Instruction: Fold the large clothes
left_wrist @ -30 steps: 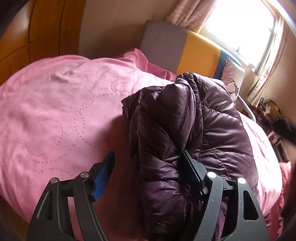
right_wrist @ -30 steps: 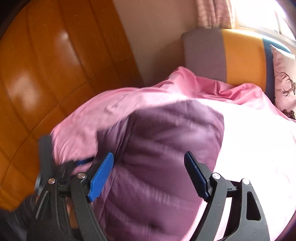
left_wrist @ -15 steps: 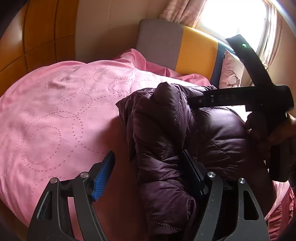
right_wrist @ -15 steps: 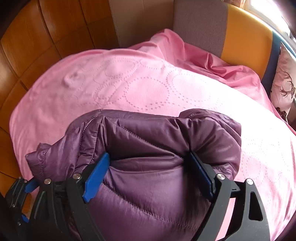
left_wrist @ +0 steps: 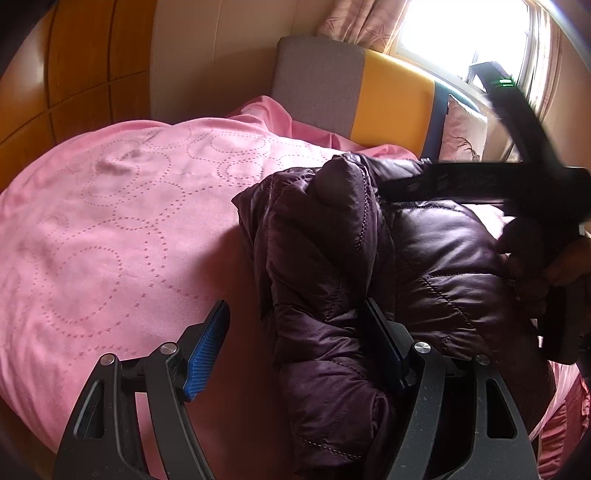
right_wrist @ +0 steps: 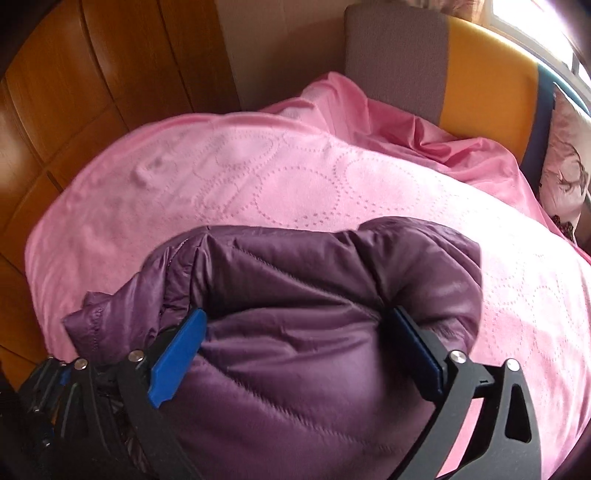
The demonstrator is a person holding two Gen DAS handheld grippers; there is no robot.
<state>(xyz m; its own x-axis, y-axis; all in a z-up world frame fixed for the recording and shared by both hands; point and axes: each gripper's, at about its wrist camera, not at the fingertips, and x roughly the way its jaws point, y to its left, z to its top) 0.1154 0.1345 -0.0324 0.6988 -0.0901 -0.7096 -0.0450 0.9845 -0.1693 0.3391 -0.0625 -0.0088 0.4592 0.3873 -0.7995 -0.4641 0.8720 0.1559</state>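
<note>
Lying bunched up on the pink blanket point(left_wrist: 110, 229) is a big purple puffy jacket point(left_wrist: 332, 280), folded into a thick bundle near the edge of the bed.

The left gripper point(left_wrist: 295, 347) has its jaws spread wide apart. The right-side finger w/ the blue pad point(left_wrist: 384, 343) presses into the jacket's side, & the other blue pad point(left_wrist: 207, 350) sits over bare blanket, not touching the jacket. So it isn't grabbing anything.

The right gripper point(right_wrist: 295, 350) is wide too, w/ both blue pads point(right_wrist: 177, 362) pushed down into the soft top of the jacket point(right_wrist: 303, 302). The puffy cloth bulges up between & around the fingers. It presses but doesn't pinch.

In the left wrist view, the right gripper's black body point(left_wrist: 524, 177) reaches in from the right side over the jacket, w/ the person's hand point(left_wrist: 546, 258) holding it.

Behind the bed is a grey & yellow headboard point(left_wrist: 369, 92), a pillow point(left_wrist: 461, 133), a bright window point(left_wrist: 461, 33) w/ a curtain point(left_wrist: 362, 22), & brown wood panels point(right_wrist: 74, 92).
</note>
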